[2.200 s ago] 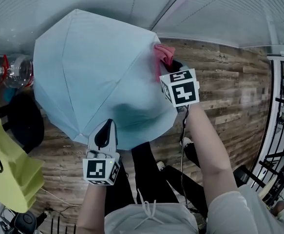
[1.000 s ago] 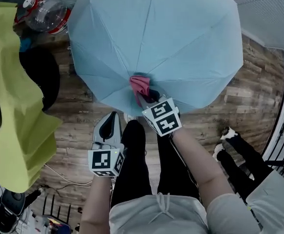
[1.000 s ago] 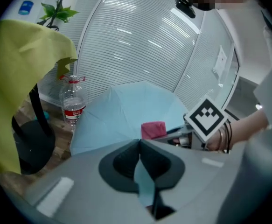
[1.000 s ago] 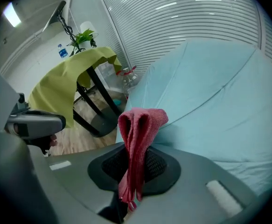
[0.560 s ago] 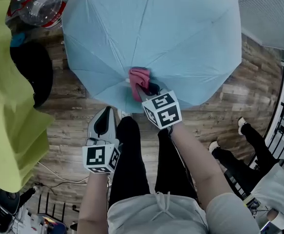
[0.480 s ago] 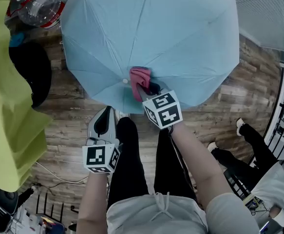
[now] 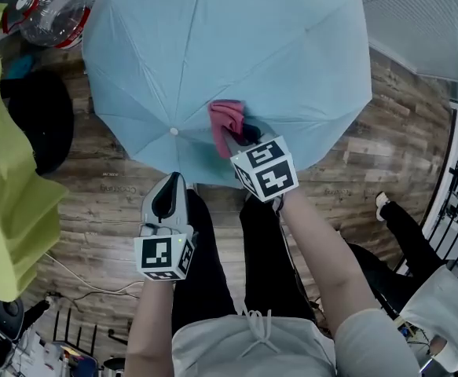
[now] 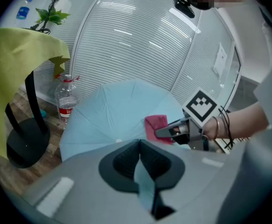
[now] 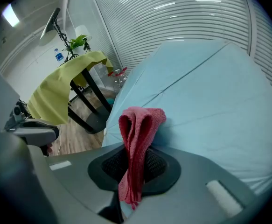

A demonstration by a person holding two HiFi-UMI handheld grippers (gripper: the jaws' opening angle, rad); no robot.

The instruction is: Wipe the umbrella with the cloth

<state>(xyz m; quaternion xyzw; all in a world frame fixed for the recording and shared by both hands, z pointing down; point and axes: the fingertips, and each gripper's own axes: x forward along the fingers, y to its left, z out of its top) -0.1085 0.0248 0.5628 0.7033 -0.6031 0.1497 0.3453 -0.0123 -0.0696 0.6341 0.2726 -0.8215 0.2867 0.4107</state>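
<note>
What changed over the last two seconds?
The right claw slid the pink cloth from the far right edge of the umbrella to its near side, then slightly up from the rim. Both grips held: left claw on the canopy edge, right on the cloth.

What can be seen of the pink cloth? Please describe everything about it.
The cloth is pinkish red with a coarse woven look, like a towel. It is folded into a narrow bundle and clamped between the shut jaws of the right tool. Its rounded, folded top sticks out beyond the jaws, and a short end hangs below them. The top presses on the canopy of the light blue umbrella, in the part nearest the person.
</note>
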